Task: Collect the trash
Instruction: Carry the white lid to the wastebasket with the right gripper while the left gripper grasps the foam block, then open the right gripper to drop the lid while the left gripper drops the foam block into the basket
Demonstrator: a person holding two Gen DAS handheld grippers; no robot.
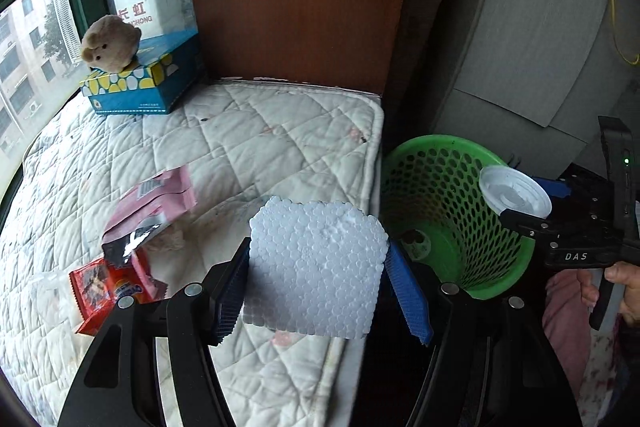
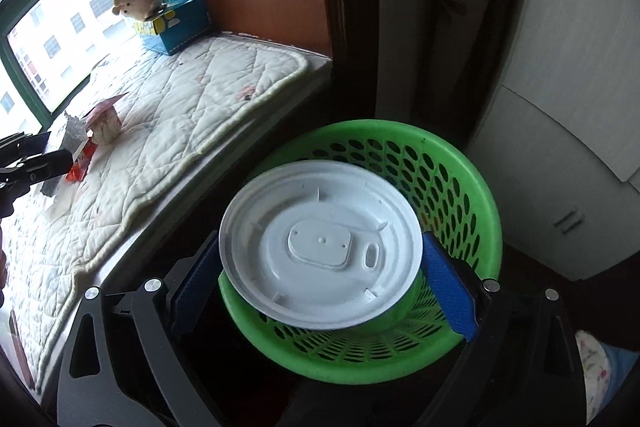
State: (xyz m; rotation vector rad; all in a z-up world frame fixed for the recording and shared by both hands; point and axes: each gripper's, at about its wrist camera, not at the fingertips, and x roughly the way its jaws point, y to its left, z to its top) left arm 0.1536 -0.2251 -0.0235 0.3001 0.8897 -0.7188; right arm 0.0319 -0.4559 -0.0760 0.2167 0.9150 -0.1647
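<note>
Two grippers loaded, one piece of trash each.

Left wrist view: my left gripper (image 1: 318, 267) is clamped on a white foam slab (image 1: 316, 267), blue pads (image 1: 408, 291) pressed to both its side edges. The slab hangs over the edge of the quilted mattress pad (image 1: 240, 139), just beside the green mesh basket (image 1: 444, 211). On the pad, to the left, I see a pink wrapper (image 1: 160, 197) and a red snack packet (image 1: 106, 289), touching each other. At the back, a plush toy (image 1: 110, 43) sits on a blue tissue box (image 1: 140, 83). My right gripper (image 1: 520, 215) shows at the far right, holding a white plastic lid (image 1: 514, 193) over the basket rim.

Right wrist view: my right gripper (image 2: 320, 263) is closed on the lid (image 2: 320, 251), one pad (image 2: 448, 291) on each side, lid tilted directly above the basket (image 2: 472, 179) opening. The left gripper is partly visible at the left edge, over the pad (image 2: 180, 115) near the wrappers (image 2: 102, 125).
</note>
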